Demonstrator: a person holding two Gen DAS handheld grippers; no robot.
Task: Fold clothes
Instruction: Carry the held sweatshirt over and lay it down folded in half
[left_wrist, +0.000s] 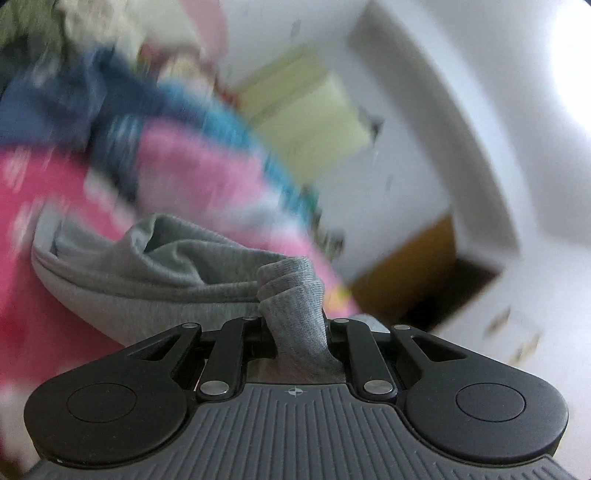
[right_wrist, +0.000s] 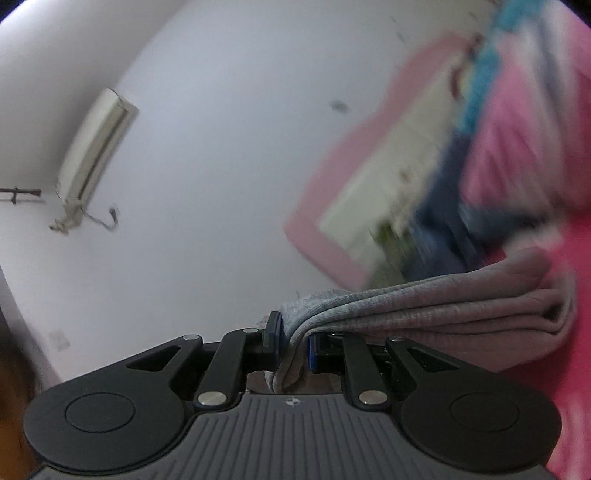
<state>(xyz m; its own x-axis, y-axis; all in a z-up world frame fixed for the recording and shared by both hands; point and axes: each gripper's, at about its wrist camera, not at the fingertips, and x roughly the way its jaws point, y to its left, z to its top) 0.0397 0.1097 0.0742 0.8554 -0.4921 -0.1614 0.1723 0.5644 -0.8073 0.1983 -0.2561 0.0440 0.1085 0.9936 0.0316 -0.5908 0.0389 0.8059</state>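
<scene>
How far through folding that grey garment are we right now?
Done: nothing looks finished; no folded grey piece is lying flat. In hand: the grey garment is pinched at one bunched end by the left tongs and at another by the right tongs, held up in front of a blurred heap of pink and blue clothes. Left: the actual folds, then setting it down.
</scene>
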